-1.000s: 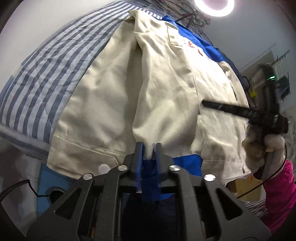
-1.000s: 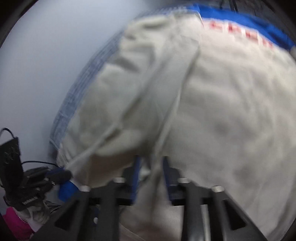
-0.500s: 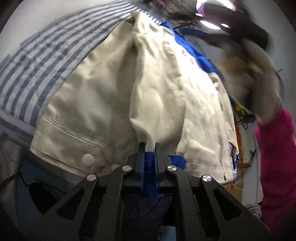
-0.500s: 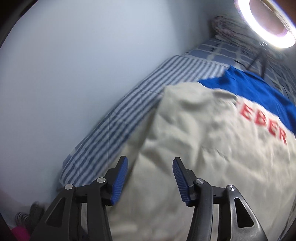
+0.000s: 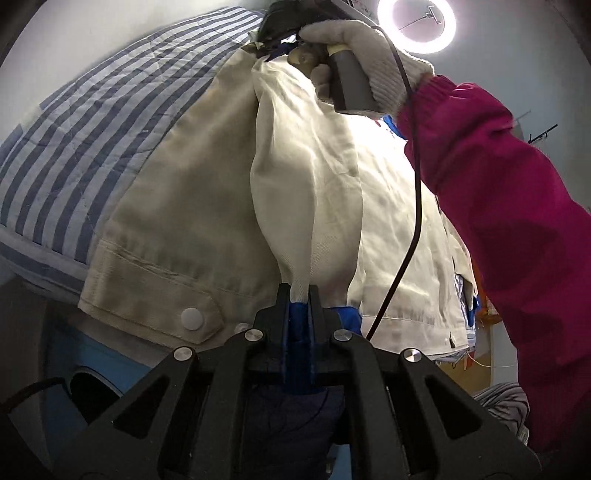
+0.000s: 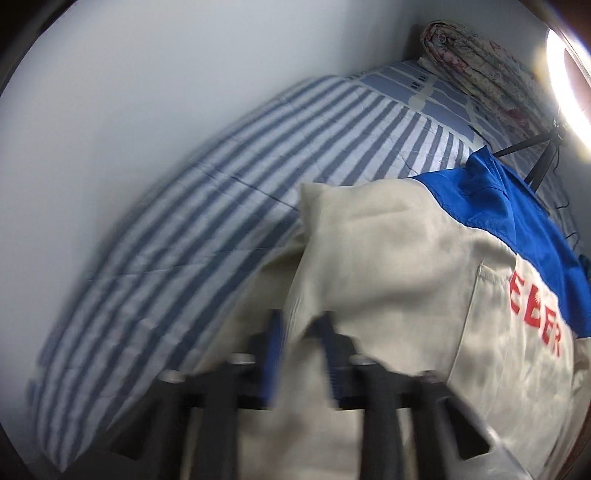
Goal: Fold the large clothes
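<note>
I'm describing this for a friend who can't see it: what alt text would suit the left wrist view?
The left gripper is shut on a fold of a cream jacket lying on a blue-and-white striped bedspread. At the jacket's far end, a gloved hand in a magenta sleeve holds the right gripper, which pinches the fabric under a ring light.

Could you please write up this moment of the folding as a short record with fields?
garment: cream jacket with blue yoke and red lettering, spread on the bed
surface: blue-and-white striped bedding
left gripper: shut on the jacket's near, blue-edged end
right gripper: jaws just closed, pinching a cream fold at the far end
fabric between grippers: raised in a ridge
background: ring light, folded floral quilt
</note>
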The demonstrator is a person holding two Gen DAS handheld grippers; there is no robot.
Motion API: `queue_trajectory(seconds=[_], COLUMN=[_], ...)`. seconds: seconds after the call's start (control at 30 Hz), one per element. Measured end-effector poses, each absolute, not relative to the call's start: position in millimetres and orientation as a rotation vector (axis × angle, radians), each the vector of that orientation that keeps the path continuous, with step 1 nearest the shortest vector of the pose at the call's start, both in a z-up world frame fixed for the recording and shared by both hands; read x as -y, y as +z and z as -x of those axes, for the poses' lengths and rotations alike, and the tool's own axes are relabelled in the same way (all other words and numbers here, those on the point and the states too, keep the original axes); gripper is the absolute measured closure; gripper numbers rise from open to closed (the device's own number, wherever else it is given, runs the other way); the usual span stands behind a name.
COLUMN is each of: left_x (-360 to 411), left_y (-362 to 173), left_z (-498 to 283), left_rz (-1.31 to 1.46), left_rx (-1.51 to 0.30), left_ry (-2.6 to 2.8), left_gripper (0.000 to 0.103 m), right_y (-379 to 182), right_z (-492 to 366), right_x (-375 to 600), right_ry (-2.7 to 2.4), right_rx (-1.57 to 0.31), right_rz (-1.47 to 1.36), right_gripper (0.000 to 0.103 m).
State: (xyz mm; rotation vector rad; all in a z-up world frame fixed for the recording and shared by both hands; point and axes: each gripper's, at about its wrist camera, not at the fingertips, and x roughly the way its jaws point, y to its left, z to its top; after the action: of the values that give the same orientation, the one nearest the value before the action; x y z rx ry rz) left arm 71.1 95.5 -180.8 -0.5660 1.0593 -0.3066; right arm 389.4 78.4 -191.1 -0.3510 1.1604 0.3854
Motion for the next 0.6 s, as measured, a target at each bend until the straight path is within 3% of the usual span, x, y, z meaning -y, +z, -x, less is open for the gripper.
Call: queue_trajectory(seconds=[0.1, 0.33, 0.37, 0.47, 0.6], left_x=[-110.3, -152.4, -156.7, -162.4, -156.2], left_y=[-177.7, -190.9, -193.9, -199.0, -178.2], left_z=[-67.7, -68.1, -68.7, -67.3, -62.5], left_rz=[0.58, 0.607, 0.596, 0.585, 0.478], left_rx=[-1.045, -1.074, -1.084, -1.097, -1.039], left_ry=[-0.292, -0.133, -0.103, -0.059, 0.003], left_gripper=[0.098, 0.098, 0.098, 0.094, 0.088], right_y=[-183.6, -177.8, -184.9, -196.7, -170.8], right_z=[-397.8, -414.4, -414.6, -411.1, -386.6], right_x=[-73.4, -87.0, -90.5, -88.9, -52.8], right_ry=[0.418, 0.503, 0.517, 0.565, 0.615], right_rx=[-1.149, -1.128, -1.129, -1.135, -1.051], right_rz=[0.288, 0.115, 0.109, 0.088, 0.03], right_gripper=[0.103, 0.101, 0.098, 0.073, 0.072])
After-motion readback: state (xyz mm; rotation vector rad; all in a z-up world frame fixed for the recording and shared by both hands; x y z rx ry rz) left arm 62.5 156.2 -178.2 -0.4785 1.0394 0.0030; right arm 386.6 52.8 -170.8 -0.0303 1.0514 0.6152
